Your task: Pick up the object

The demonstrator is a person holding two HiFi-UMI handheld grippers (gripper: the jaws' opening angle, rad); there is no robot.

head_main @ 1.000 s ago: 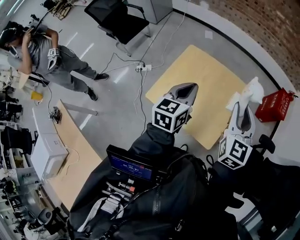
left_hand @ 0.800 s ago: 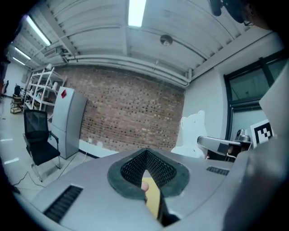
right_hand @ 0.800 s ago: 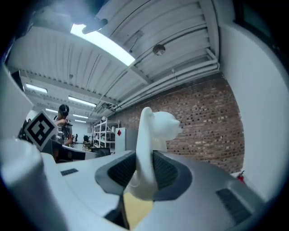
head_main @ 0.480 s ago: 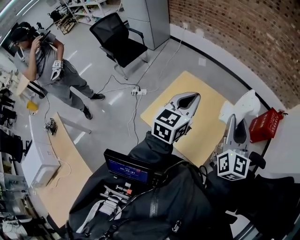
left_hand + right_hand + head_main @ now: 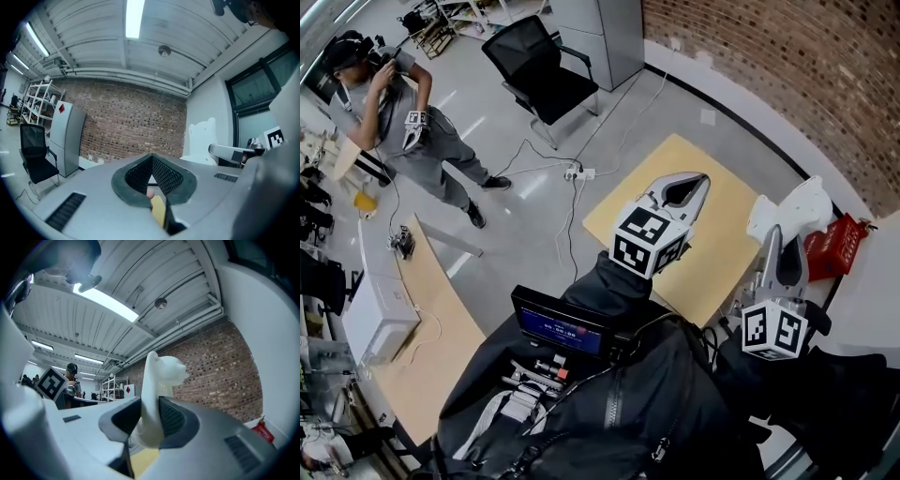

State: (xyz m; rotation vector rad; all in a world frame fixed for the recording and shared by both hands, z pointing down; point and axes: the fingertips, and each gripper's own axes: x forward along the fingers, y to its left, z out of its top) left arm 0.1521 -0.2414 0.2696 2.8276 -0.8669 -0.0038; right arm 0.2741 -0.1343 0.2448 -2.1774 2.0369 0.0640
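Observation:
A white animal figure (image 5: 797,208) is clamped upright between the jaws of my right gripper (image 5: 779,236), above the right edge of the light wooden table (image 5: 722,159). In the right gripper view the figure (image 5: 161,371) fills the gap between the dark pads, with its head sticking out above them. My left gripper (image 5: 684,190) hovers over the middle of the table, its jaws shut with nothing between them. In the left gripper view its tips (image 5: 152,158) meet, and the white figure (image 5: 201,136) shows off to the right.
A red box (image 5: 832,246) lies just right of the figure near the brick wall. A black office chair (image 5: 546,75) and a floor power strip (image 5: 578,172) with cables sit beyond the table. A person (image 5: 394,122) stands far left by a curved wooden desk (image 5: 431,319).
The head view has swung, showing more of the brick wall. My right gripper still holds the white figure and sits a little lower right in view. The left gripper shifted slightly right.

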